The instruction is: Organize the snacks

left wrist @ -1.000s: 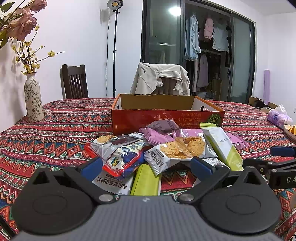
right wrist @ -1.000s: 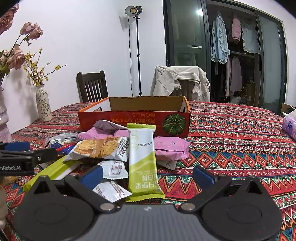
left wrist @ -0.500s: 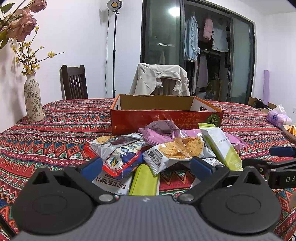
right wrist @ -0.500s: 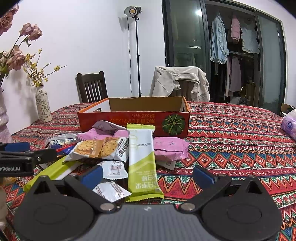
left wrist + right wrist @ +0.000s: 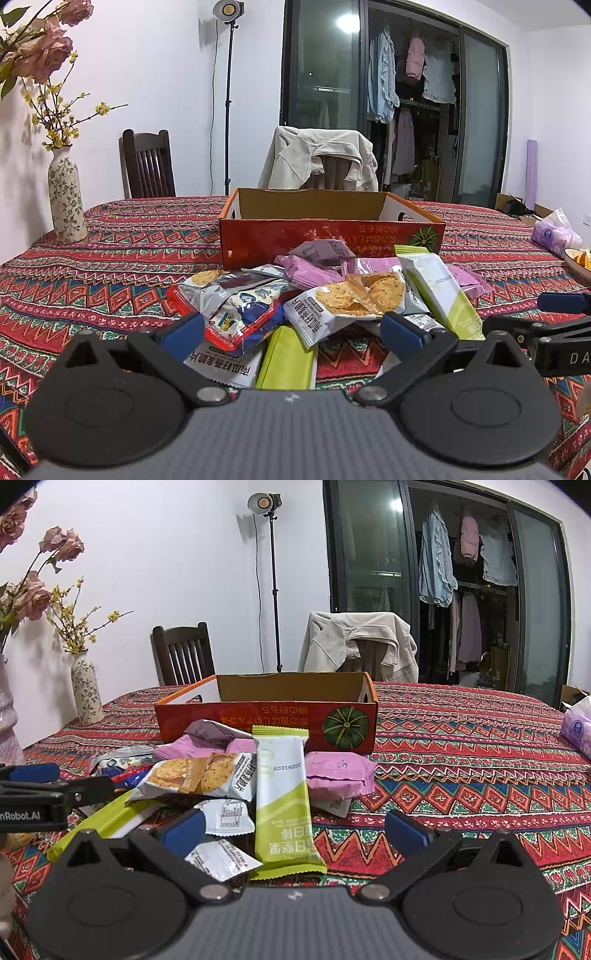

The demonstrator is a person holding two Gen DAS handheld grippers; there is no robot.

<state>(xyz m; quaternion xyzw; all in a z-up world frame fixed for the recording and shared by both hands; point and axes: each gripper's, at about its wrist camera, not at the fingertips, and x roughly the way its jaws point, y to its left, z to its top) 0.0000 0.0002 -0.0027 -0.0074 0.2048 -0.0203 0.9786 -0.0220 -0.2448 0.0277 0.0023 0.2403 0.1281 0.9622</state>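
Near the table's front edge, snack packets (image 5: 343,299) lie heaped before an orange cardboard box (image 5: 328,236), with left gripper (image 5: 291,328) and right gripper (image 5: 293,827) both spread wide, empty.

A lived-in home dining room: a table under a red patterned woven cloth (image 5: 140,251), a dark wooden slat-back chair (image 5: 147,164) at left, a beige jacket draped over another chair (image 5: 317,158) at centre, washing hung behind dark glass sliding doors (image 5: 406,85) upper right

The green-and-white snack bar (image 5: 282,794) reads "2025/12/25"; the left claw (image 5: 55,786) reads "nRobot.AI".
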